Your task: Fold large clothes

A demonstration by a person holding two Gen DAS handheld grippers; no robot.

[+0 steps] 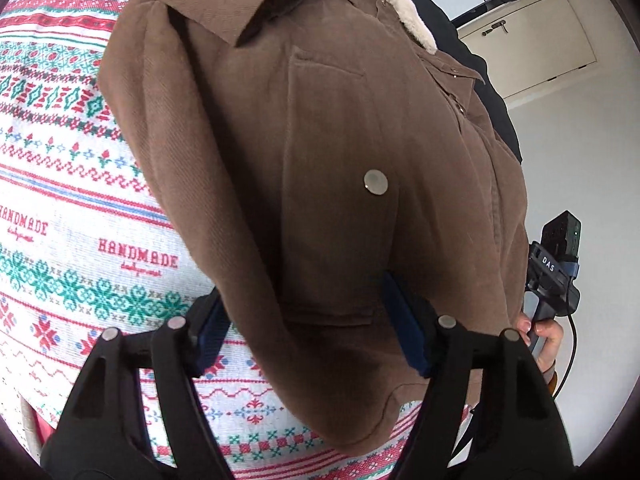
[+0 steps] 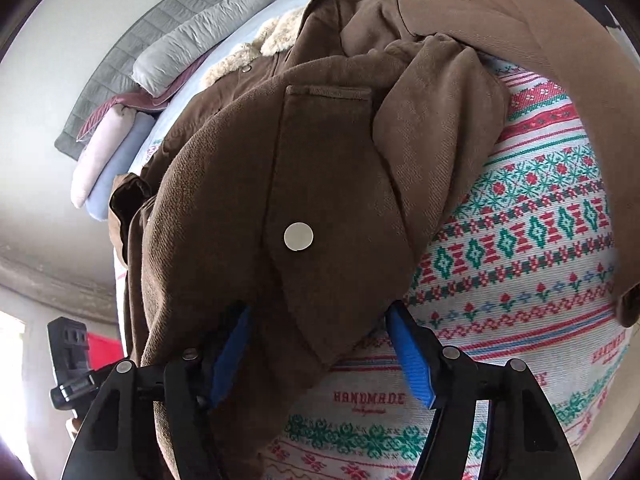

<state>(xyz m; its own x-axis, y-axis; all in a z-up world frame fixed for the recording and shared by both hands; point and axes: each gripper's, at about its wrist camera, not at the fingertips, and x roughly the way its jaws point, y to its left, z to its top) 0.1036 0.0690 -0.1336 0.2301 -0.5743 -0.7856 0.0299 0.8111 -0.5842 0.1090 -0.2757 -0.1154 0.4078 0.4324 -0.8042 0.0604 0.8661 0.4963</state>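
Note:
A brown corduroy jacket with a cream fleece collar lies on a patterned red, green and white bedspread. My left gripper is open, its blue pads either side of the jacket's lower hem below a pocket flap with a silver snap. In the right wrist view the jacket is bunched, its sleeve draped to the right. My right gripper is open, its pads straddling the pointed pocket flap with a snap.
Folded pillows and a grey quilt lie at the bed's far left. The bedspread shows to the right. A white cabinet door stands behind. The other gripper and a hand show at the right edge.

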